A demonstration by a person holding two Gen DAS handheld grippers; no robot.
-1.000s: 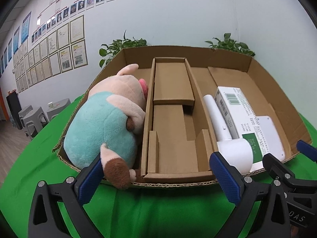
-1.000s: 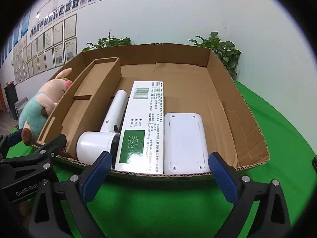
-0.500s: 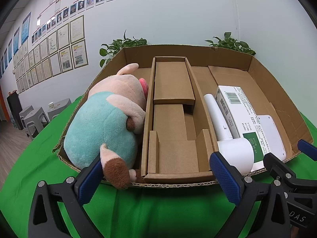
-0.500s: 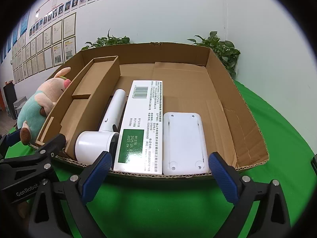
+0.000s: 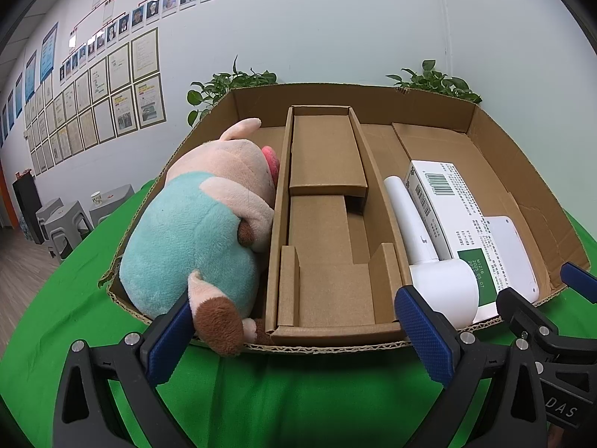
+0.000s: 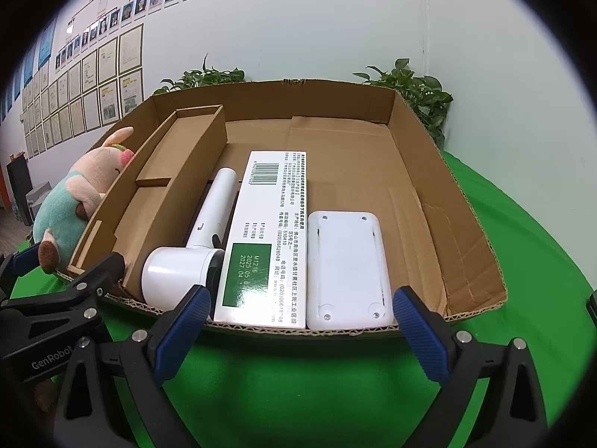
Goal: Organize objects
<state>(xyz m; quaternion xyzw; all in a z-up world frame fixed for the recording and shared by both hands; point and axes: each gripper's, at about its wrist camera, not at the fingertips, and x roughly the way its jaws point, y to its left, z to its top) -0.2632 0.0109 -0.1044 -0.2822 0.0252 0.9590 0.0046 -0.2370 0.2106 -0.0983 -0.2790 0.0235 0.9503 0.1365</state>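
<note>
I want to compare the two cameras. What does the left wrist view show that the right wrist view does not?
Only the left wrist view shows the plush pig whole, and the inside of the cardboard insert.

Only the right wrist view shows the flat white device whole, screws up, and the box's right wall.

Both show the hair dryer, the white carton, and both sets of jaws open, holding nothing.
</note>
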